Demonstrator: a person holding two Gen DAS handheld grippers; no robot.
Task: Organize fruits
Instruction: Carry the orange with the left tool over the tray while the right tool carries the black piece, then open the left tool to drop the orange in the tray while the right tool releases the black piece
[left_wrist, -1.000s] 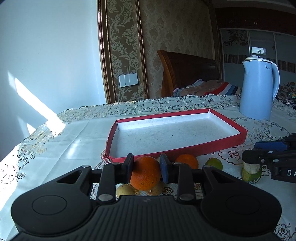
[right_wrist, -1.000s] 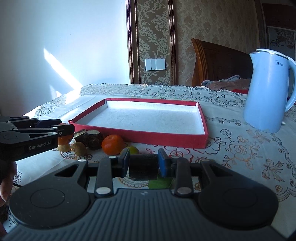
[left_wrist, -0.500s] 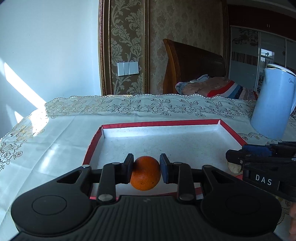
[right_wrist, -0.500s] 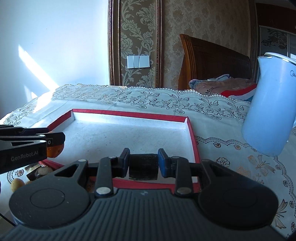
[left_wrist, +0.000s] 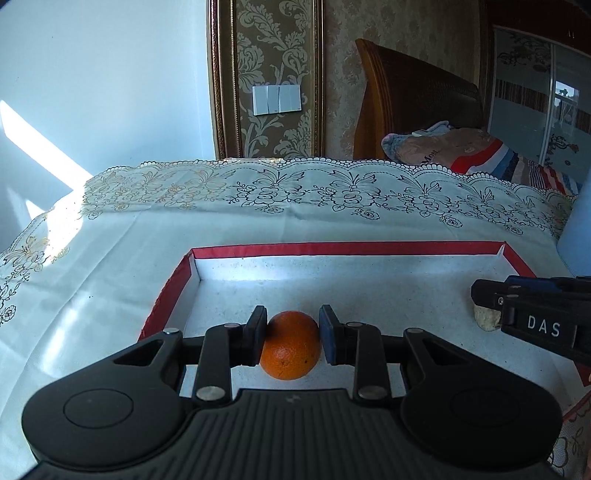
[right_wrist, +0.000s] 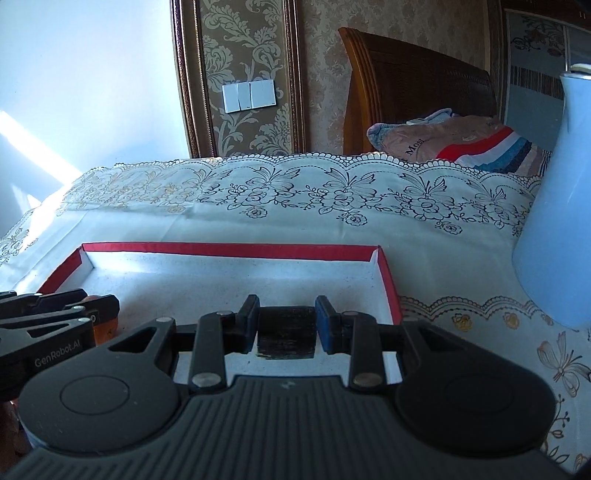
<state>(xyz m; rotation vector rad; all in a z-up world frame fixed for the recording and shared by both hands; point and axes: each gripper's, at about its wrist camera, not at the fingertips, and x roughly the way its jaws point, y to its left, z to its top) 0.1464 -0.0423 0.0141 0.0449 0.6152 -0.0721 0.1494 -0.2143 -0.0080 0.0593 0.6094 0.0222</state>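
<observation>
On the floral tablecloth (left_wrist: 110, 266) our red-rimmed tray (left_wrist: 332, 249) holds no settled fruit yet. Our left gripper (left_wrist: 291, 332) clasps an orange (left_wrist: 290, 349) low over it; our right gripper (right_wrist: 284, 325) grips a dark, unidentifiable piece (right_wrist: 286, 338). Both await release.

Count: 1 orange (left_wrist: 290, 345), 1 pale fruit chunk (left_wrist: 484, 318), 1 dark block (right_wrist: 286, 338), 1 red-rimmed tray (left_wrist: 347, 249), 1 blue kettle (right_wrist: 557, 229), 2 tongs.

Orange fruit (left_wrist: 290, 345), red-rimmed white tray (left_wrist: 347, 248)
</observation>
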